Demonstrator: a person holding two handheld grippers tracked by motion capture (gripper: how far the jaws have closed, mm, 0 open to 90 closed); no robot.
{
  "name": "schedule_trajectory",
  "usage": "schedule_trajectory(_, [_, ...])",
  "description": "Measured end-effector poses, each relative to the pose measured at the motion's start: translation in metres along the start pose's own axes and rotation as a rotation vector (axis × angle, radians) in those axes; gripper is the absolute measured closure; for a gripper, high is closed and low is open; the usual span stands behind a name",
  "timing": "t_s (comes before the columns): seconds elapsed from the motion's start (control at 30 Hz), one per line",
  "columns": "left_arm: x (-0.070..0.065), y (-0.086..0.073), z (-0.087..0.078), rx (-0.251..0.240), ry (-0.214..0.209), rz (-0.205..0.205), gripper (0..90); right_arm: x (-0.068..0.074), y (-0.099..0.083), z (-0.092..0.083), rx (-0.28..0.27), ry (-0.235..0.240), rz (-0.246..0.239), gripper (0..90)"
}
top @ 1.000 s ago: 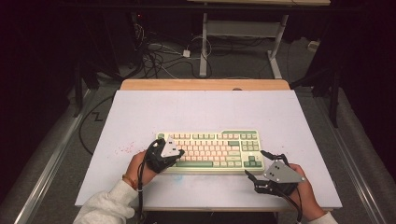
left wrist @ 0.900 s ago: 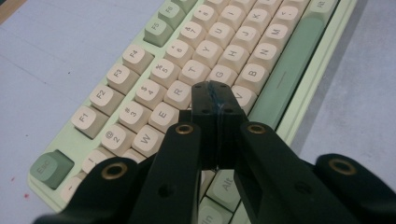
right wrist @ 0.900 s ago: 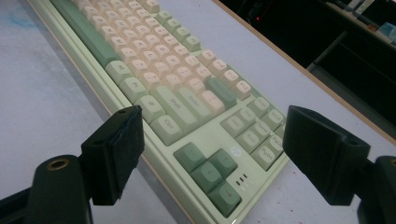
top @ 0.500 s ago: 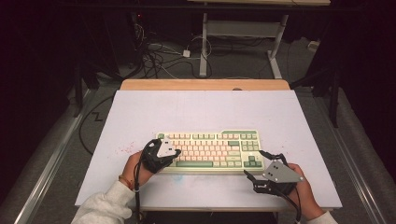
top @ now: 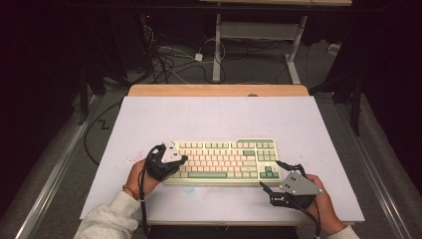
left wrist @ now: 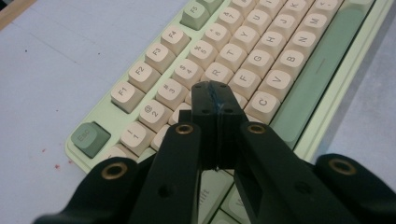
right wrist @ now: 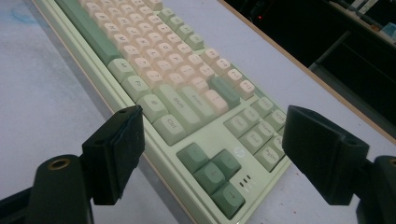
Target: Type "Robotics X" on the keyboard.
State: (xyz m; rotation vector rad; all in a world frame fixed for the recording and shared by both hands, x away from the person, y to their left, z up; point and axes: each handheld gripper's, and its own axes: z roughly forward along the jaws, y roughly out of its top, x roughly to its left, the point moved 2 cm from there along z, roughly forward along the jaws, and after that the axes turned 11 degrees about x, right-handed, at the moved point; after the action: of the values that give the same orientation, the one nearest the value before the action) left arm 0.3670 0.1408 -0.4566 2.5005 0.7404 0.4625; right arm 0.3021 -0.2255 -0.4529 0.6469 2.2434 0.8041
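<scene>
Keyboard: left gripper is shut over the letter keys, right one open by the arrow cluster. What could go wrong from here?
1. The shut left gripper hangs over several keys near the C key of the keyboard; its tip may press two at once.
2. The open right gripper straddles the keyboard's corner by the arrow keys; closing there could shove or tilt the board.

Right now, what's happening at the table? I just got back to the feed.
A person works over a green and cream keyboard on the white table with a gripper in each hand. The left gripper, jaws closed together, is poised over the keys at the keyboard's left end. The right gripper sits open near the arrow keys at the right end, holding nothing.
</scene>
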Motion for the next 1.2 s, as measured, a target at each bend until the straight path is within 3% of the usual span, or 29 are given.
schedule_trajectory(0.47, [-0.001,0.005,0.014,0.038,-0.014,0.015,87.5,0.0,-0.003,0.0,0.015,0.001,0.0,22.1])
schedule_trajectory(1.2, [-0.003,0.005,0.016,0.043,-0.011,0.021,87.6,0.003,-0.004,0.0,0.027,0.015,-0.013,22.2])
